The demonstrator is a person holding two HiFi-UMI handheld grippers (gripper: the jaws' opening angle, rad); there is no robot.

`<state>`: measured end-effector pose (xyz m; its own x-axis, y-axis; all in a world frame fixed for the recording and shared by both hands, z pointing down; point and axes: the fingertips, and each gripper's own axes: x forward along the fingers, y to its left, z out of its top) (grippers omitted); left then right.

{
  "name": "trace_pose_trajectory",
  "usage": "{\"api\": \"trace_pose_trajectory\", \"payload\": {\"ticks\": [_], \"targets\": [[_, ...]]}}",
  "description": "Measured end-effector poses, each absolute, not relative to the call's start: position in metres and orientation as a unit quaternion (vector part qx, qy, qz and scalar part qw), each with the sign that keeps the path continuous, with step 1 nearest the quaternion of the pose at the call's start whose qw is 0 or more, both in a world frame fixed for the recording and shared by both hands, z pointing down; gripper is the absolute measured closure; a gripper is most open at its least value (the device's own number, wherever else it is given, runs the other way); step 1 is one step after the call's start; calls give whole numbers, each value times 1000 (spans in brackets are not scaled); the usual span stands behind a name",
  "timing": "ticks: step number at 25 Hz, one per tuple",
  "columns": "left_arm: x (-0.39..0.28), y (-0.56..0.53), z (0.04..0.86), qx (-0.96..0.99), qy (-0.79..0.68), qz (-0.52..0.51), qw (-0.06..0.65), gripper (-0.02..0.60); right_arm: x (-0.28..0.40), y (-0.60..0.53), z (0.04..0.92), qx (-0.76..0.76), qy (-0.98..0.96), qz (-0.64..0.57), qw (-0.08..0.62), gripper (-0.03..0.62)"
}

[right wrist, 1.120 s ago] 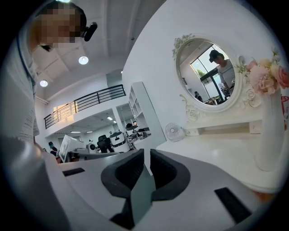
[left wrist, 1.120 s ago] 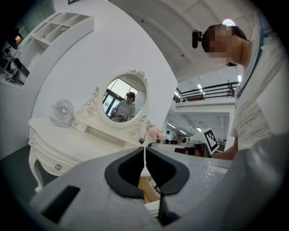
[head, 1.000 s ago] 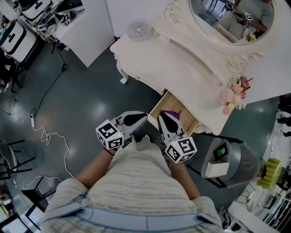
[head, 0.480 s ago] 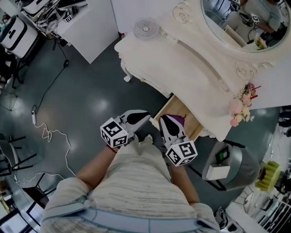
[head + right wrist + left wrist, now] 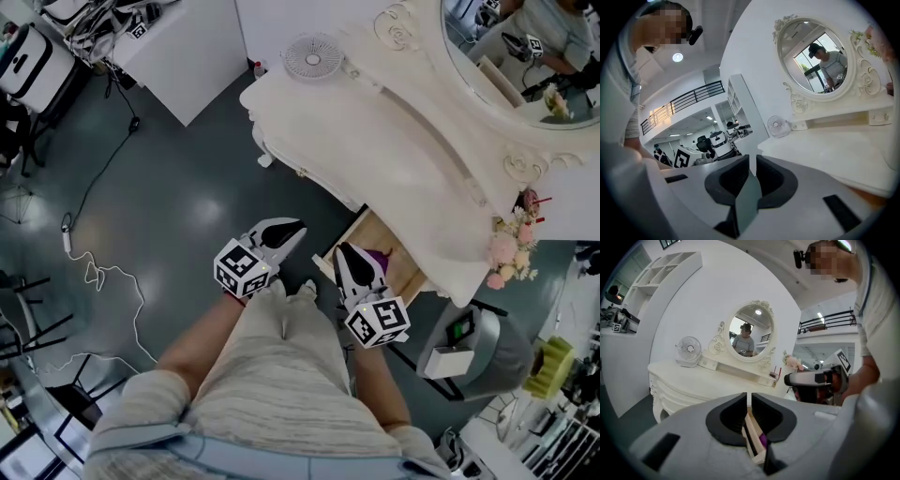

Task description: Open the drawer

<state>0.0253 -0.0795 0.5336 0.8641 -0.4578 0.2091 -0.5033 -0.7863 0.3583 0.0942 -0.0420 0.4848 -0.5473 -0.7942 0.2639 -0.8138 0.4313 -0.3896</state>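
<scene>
A cream dressing table fills the upper right of the head view. Its drawer stands pulled out, showing a wooden inside with a purple thing in it. My left gripper hangs shut and empty over the floor, just left of the drawer's front. My right gripper is at the drawer's front corner, its jaws together with nothing between them. In the left gripper view, the left gripper frames the drawer below its fingers. The right gripper looks past the tabletop.
On the table stand a small white fan, an oval mirror and pink flowers. A grey bin sits right of the drawer. A white cable lies on the dark floor, and a white cabinet stands at the back.
Both grippers have sunk and drawn a little back from the table. The drawer stays pulled out as before. Both pairs of jaws stay together.
</scene>
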Motion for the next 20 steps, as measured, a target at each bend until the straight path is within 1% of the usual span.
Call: {"api": "trace_pose_trajectory", "payload": {"ticks": [5, 6, 8, 13, 15, 20], "targets": [[20, -107, 567, 937, -271, 80, 203, 554, 93, -57, 494, 483, -842, 239, 18, 583], [19, -111, 574, 936, -274, 86, 205, 539, 93, -58, 495, 483, -842, 238, 19, 583], [18, -120, 590, 933, -277, 100, 208, 484, 91, -59, 499, 483, -842, 238, 24, 583], [20, -142, 624, 925, -289, 129, 211, 426, 92, -59, 510, 493, -835, 241, 34, 583], [20, -151, 634, 922, -295, 141, 206, 386, 92, -60, 515, 497, -832, 246, 35, 583], [24, -170, 655, 919, -301, 168, 193, 364, 95, -65, 527, 501, -826, 255, 41, 583]]}}
